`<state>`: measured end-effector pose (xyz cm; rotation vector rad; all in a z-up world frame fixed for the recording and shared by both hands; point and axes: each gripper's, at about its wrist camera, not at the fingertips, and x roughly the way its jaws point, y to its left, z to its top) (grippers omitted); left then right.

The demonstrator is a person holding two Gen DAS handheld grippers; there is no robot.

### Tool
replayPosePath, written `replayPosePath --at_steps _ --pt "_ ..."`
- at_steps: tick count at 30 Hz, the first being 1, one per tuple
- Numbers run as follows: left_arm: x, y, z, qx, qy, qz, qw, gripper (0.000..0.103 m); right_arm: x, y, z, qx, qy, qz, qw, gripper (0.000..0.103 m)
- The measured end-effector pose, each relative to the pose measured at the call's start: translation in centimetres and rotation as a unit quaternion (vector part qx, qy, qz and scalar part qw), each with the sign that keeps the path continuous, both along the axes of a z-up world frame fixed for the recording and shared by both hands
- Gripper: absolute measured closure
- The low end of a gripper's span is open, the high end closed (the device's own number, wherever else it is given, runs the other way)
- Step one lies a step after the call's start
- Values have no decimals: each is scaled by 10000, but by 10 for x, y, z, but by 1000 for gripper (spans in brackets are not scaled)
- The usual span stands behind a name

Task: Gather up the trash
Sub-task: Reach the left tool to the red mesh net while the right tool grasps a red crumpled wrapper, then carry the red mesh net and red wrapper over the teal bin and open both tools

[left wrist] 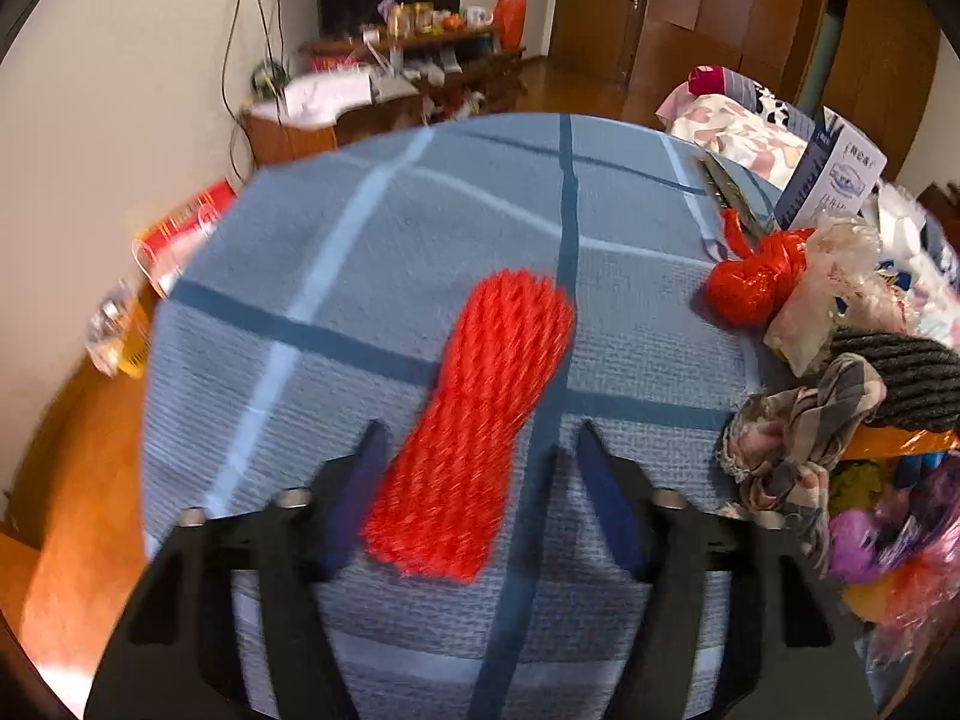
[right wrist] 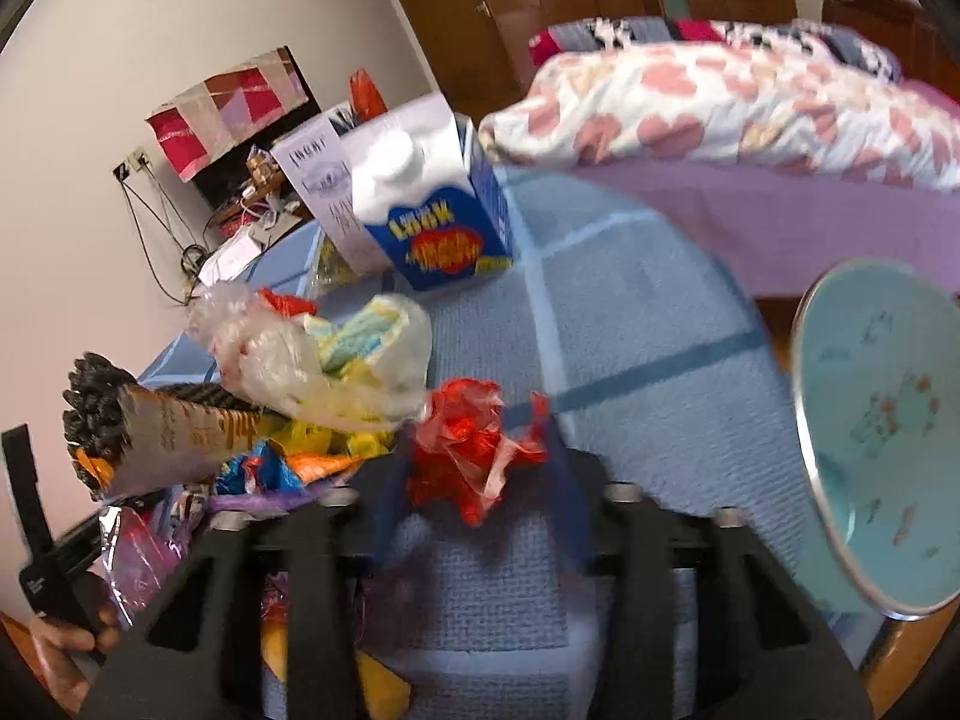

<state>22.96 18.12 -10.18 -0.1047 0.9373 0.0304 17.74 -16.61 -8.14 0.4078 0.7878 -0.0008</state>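
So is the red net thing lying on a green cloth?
No, the red foam net lies on a blue checked cloth with light and dark stripes, right in front of the left gripper.

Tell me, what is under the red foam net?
The red foam net lies flat on the blue checked cloth, between the left tongs. Only cloth shows around it; whatever the net covers is hidden.

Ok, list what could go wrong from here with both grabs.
1. The left hand-held gripper straddles only the near end of the red foam net; it may slip free.
2. The right hand-held gripper pinches thin crumpled red plastic, which could tear or drop.
3. The trash pile beside it may snag.
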Motion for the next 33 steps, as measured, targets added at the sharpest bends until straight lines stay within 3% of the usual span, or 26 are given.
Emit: replayPosePath --at_steps 2,4,9,16,24,33 --pt "-2 3 1 -166 -74 -24 9998 75 -4 -2 0 170 -48 55 9998 85" --pt "-7 4 4 -304 -190 -55 9993 79 -11 -3 5 173 -198 36 9996 86" --pt "-27 -6 23 -195 -516 -60 9985 81 -40 -8 34 -120 -814 -123 9965 87" --pt "-62 -33 77 -114 -1253 -160 9919 82 -84 -32 71 -699 -1666 -560 9819 87" --pt "-90 -105 103 -293 -1510 -1034 9827 81 -125 -89 81 -928 -1761 -1212 9725 87" --pt "-108 -214 100 -508 -1425 -2142 9650 81 -156 -157 59 -1131 -1412 -2193 9587 87"
